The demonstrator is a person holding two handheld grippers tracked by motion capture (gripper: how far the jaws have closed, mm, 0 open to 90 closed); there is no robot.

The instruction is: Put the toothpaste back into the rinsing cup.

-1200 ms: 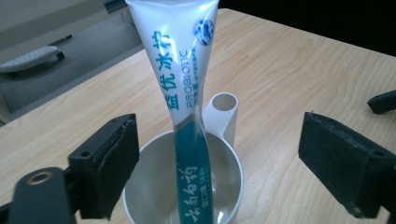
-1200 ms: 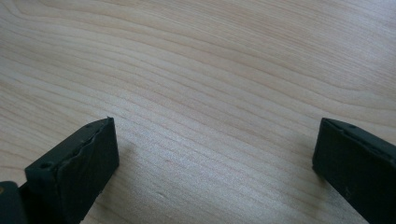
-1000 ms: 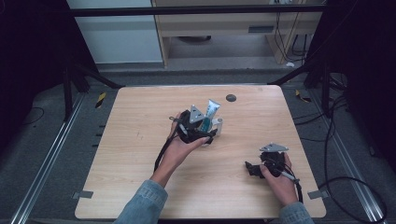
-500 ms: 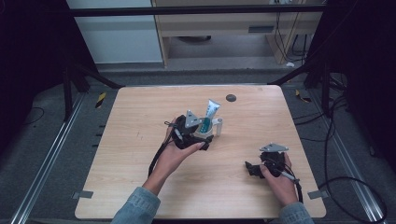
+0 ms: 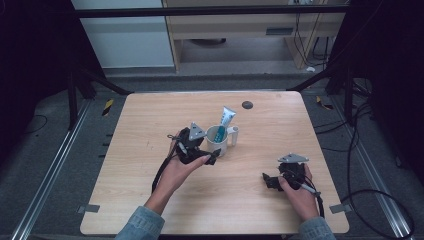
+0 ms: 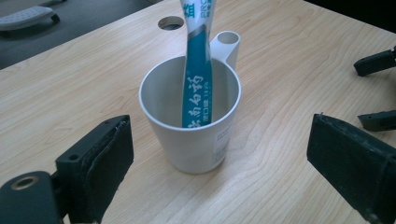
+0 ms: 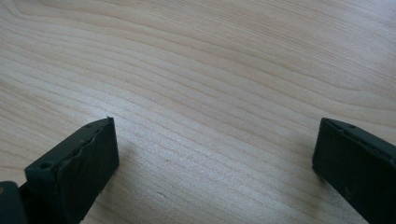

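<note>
Surface: wooden table (image 5: 150,130), bare to left and near.
Change: left gripper (image 5: 212,156) has drawn back nearward off the white cup (image 5: 218,140); jaws now wide apart, cup standing free between them.
Cup: mid-table, upright, holding a teal tube (image 5: 225,121).
Right gripper (image 5: 266,181): near right, jaws apart, unmoved.

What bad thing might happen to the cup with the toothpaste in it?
1. The toothpaste tube leans tall out of the white cup, so a bump from the left gripper, whose open jaws sit on either side just short of the cup, might tip both over.
2. A squeeze on the cup's smooth wall might slip.
</note>
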